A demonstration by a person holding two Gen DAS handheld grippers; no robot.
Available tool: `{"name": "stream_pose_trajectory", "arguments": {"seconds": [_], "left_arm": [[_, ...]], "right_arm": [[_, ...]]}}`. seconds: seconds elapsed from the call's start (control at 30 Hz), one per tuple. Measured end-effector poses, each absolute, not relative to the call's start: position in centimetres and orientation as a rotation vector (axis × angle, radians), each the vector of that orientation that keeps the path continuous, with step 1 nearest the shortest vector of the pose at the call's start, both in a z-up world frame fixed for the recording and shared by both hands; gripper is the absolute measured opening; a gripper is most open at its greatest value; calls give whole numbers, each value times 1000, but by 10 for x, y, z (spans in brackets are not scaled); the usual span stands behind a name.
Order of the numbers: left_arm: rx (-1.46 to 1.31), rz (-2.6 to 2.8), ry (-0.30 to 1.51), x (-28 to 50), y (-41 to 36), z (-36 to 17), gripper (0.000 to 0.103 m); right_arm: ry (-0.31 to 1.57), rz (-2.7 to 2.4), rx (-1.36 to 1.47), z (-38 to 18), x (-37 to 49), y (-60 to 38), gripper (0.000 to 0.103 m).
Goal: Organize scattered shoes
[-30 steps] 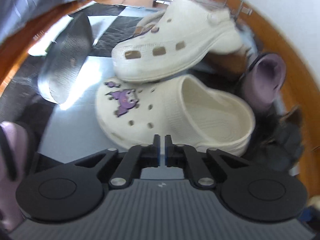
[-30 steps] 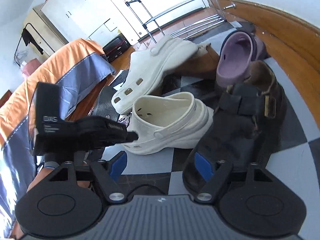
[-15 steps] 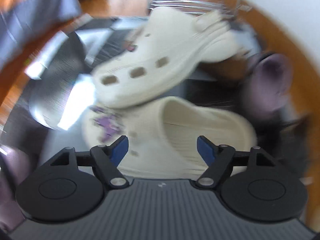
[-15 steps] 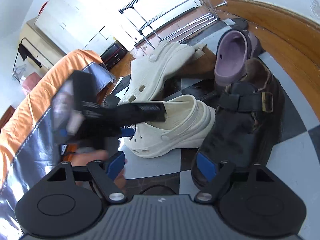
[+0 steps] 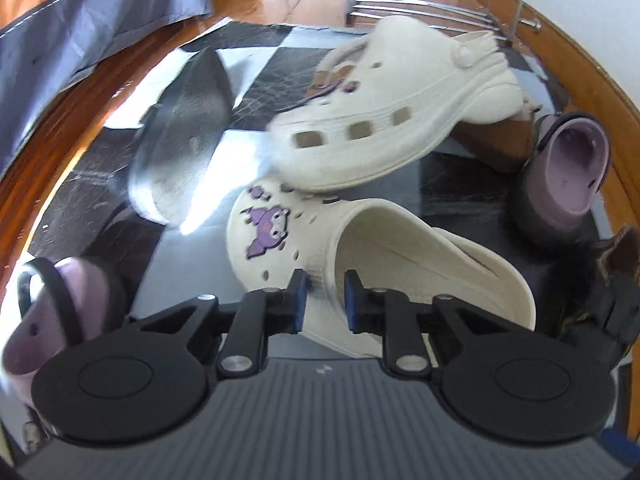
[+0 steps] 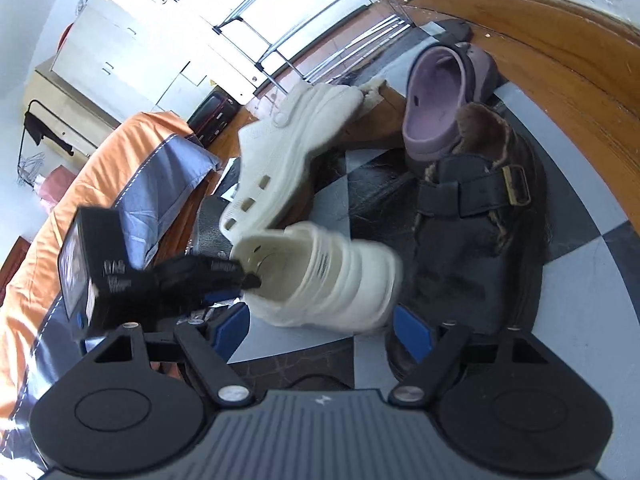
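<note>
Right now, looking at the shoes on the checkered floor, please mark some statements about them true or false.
1. The left gripper is closed on the rim of the cream clog with the purple charm. True; it has just been closing.
2. The right gripper holds the dark buckled shoe. False; it is open and holds nothing.
3. A second cream clog leans above the charm clog. True.
4. The purple clog sits on the metal rack. False; it is on the floor.

Bright daylight from beyond the metal rack [image 6: 304, 36], blown out white there. Glare on the glossy checkered floor [image 5: 200, 216] ahead-left of the left hand-held gripper [image 5: 323, 298]. Cream clog [image 6: 320, 280] motion-blurred. Strong fisheye bending at edges.
</note>
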State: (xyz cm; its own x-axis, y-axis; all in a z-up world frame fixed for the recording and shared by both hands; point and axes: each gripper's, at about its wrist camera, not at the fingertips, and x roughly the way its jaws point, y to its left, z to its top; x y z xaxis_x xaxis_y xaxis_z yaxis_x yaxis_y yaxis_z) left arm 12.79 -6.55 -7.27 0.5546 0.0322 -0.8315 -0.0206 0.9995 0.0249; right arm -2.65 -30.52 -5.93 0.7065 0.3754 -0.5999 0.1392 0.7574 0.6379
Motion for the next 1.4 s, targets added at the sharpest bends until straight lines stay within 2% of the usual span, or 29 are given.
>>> {"name": "stream_pose_trajectory", "arguments": {"seconds": [0.13,0.17,0.2,0.23,0.27,0.3,0.33,0.4,0.53,0.97,1.03,1.13,1.4], "left_arm": [[44,14,954,122,-56,-81,17],[68,16,954,123,-58,-85,24],[71,9,962,125,-59,-90,40],[70,1,970,127,-59,-95,45],[70,18,957,127,-60,-99,44],[111,54,943,125,-63,-103,25],[150,80,935,123,-66,-103,19],[174,111,931,120,-69,-101,16],[58,143,941,104,-43,-89,11],[-65,49,931,-1,44,-38,12],[-14,-11,958,-8,36,-40,14],[-49,-71,1138,4,30,-67,25],[-186,8,1112,-28,56,-36,27]], "right_arm": [[792,159,724,-57,-26,-303,82],[795,162,724,-58,-25,-302,82],[799,163,724,-58,-25,-301,82],[805,162,722,-59,-25,-299,82],[811,160,722,-61,-25,-298,82],[816,158,724,-62,-25,-298,82],[820,156,728,-64,-25,-297,82],[825,153,734,-65,-24,-296,82],[831,173,707,-56,-25,-292,82],[865,315,569,-23,-29,-251,85],[890,358,542,-22,-29,-237,86],[933,402,515,-29,-27,-214,88],[1059,452,263,-42,-36,-163,88]]}}
